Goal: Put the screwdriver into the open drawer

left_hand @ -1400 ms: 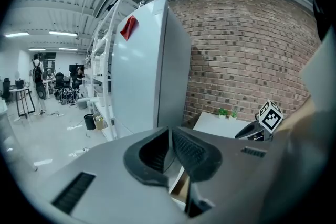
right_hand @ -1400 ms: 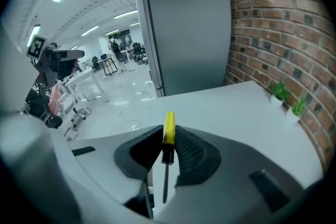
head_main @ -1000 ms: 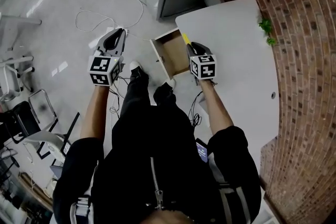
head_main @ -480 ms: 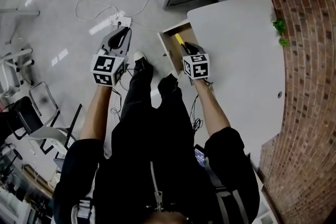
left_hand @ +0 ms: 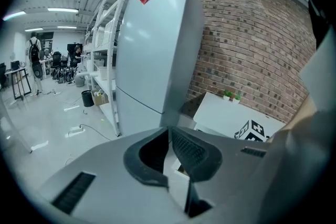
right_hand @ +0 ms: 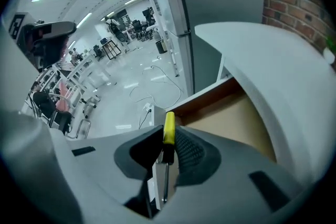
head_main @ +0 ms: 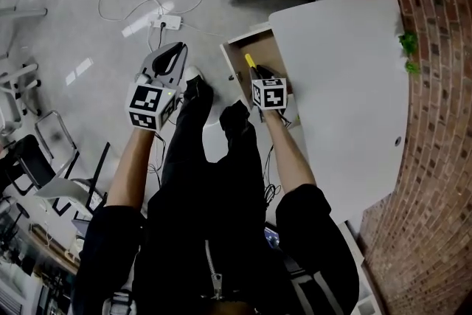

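Over open drawer (head_main: 267, 54), seemingly, right gripper (right_hand: 169, 136) holding screwdriver (right_hand: 168, 122)

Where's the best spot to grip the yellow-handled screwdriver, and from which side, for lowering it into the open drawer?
Grip the dark lower part of the handle, with the jaws closing on it from either side, as the right gripper holds the screwdriver now. The handle is thicker than the thin metal shaft, and the yellow end then points out past the jaws toward the drawer.
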Motion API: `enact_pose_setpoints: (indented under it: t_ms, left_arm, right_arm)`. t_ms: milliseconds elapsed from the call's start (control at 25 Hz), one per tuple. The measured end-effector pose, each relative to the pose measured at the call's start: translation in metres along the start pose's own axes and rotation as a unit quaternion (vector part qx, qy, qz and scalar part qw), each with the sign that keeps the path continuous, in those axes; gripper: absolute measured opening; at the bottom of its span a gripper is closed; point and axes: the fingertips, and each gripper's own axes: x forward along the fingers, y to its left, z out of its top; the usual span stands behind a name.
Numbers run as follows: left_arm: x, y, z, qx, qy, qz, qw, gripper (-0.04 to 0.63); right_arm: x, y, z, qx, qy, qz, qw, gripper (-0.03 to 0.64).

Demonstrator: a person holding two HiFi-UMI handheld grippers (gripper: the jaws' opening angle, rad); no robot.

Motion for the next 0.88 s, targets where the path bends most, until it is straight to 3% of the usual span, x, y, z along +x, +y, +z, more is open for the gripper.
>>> enact_pose_setpoints:
  t_ms: [360,880]
  left_arm:
    - [0.016,0.01,-0.054,-0.009,0.029,0.009,0.9995,0.041]
    - [0.023,0.042,-0.102,-0.03,0.046,0.045,0.9975,0.041]
  right_arm:
    - [0.08,-0.029,-0.037,0.015,0.039,0.003,0.999,0.077]
    - [0.16,-0.05,-0.051,0.001,0.091,0.004,0.996,0.078]
